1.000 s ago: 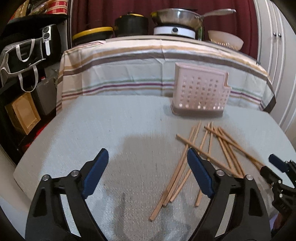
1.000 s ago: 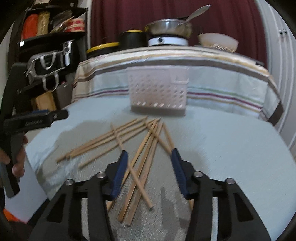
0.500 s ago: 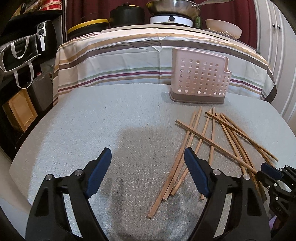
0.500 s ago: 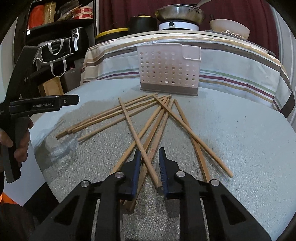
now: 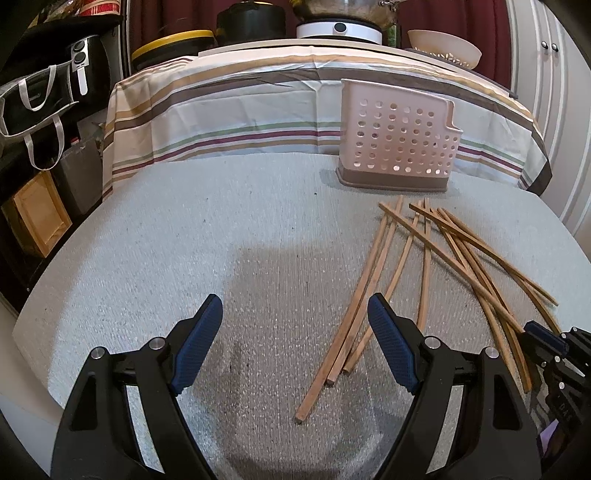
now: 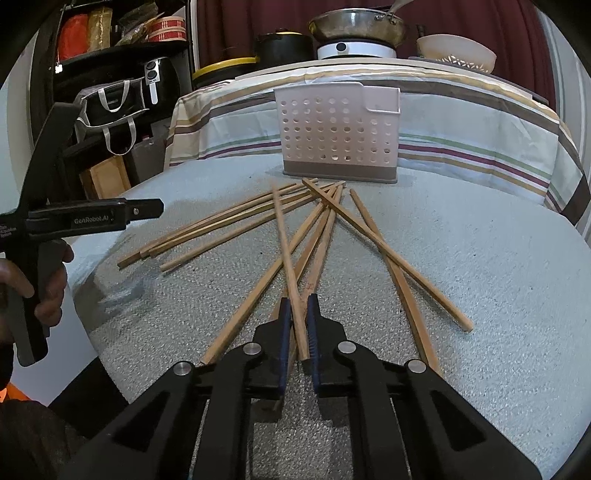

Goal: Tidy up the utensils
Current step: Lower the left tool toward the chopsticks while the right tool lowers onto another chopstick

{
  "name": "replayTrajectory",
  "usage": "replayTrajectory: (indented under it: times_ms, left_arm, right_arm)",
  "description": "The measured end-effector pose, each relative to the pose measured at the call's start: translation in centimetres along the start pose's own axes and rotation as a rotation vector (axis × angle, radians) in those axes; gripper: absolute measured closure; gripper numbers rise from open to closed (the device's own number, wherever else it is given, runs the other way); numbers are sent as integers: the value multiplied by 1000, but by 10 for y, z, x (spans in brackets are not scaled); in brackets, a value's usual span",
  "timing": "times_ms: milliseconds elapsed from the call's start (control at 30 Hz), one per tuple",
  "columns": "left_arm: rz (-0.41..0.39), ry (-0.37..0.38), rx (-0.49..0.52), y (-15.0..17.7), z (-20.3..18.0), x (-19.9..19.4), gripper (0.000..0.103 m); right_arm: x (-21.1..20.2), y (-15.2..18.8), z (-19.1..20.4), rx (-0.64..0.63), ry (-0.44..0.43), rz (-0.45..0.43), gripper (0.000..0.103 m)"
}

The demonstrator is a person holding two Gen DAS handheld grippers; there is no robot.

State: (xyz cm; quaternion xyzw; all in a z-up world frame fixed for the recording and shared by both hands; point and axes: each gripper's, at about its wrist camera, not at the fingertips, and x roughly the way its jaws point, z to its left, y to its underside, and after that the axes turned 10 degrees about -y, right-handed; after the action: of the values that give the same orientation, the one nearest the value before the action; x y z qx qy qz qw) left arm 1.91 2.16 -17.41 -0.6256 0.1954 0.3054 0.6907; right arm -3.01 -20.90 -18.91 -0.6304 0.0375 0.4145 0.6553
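Several wooden chopsticks (image 6: 236, 225) lie scattered on the grey table, in front of a pale pink perforated utensil holder (image 6: 338, 134). My right gripper (image 6: 298, 306) is shut on the near end of one chopstick (image 6: 286, 254) that crosses the pile. In the left wrist view the chopsticks (image 5: 373, 280) lie to the right, the holder (image 5: 397, 140) stands at the back right, and the right gripper (image 5: 546, 341) shows at the right edge. My left gripper (image 5: 295, 317) is open and empty above bare table, left of the pile.
A striped cloth (image 5: 229, 107) covers a higher table behind, carrying a pan on a cooker (image 6: 356, 35), black pots and a bowl (image 6: 456, 51). Shelves with bags (image 6: 107, 107) stand to the left. The table edge (image 5: 29, 306) curves round at the left.
My right gripper moved forward and down onto the pile and closed on one chopstick. The left gripper drifted slightly forward and stayed open.
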Motion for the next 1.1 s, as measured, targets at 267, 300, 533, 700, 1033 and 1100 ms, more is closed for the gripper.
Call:
replayTrajectory:
  times_ms: [267, 300, 533, 700, 1033, 1100]
  left_arm:
    - [3, 8, 2, 2, -1, 2, 24]
    - [6, 8, 4, 3, -2, 3, 24]
    - [1, 4, 20, 10, -6, 7, 24]
    - [9, 3, 35, 12, -5, 13, 36]
    - [7, 30, 46, 13, -1, 21, 42]
    - [5, 40, 48, 13, -3, 20, 44]
  right_arm:
    - [-5, 2, 7, -22, 16, -36, 96]
    - [-6, 2, 8, -26, 17, -42, 96]
    - [-6, 3, 7, -28, 23, -53, 96]
    - [-6, 2, 9, -34, 23, -58, 96]
    - [-4, 3, 9, -33, 15, -54, 96]
    - [-4, 3, 9, -32, 15, -55, 96]
